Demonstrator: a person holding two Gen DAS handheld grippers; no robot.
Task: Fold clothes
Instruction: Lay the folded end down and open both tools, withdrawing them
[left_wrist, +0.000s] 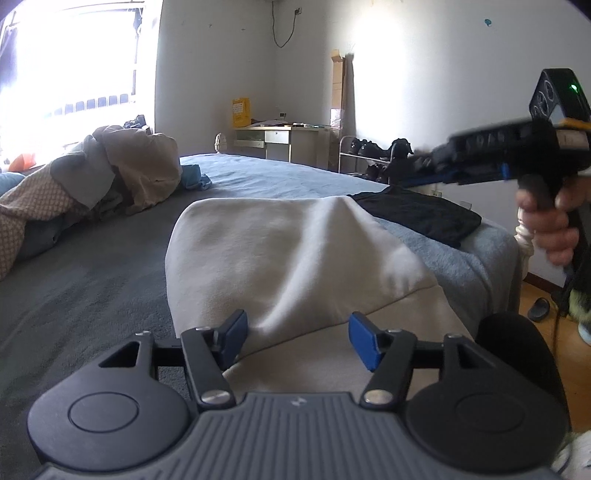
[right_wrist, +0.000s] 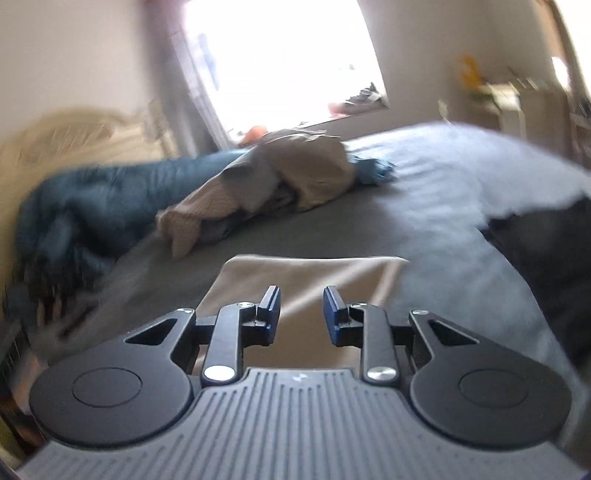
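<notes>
On the bed (left_wrist: 110, 266): one cream garment (left_wrist: 295, 251), one black (left_wrist: 417, 214), perhaps one pile (left_wrist: 122, 173); both grippers' fingers (left_wrist: 360, 341) apart, empty.

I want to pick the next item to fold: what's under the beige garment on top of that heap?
Under the beige garment a grey piece and a patterned tan cloth show. A blue item peeks out behind. Anything deeper in the heap is covered.

A grey-blue bed (left_wrist: 110, 280) carries a cream garment (left_wrist: 295, 258) just ahead of the left tool, a black garment (left_wrist: 417, 214) right (folded flat), heaped clothes (left_wrist: 122, 177) far left.
</notes>
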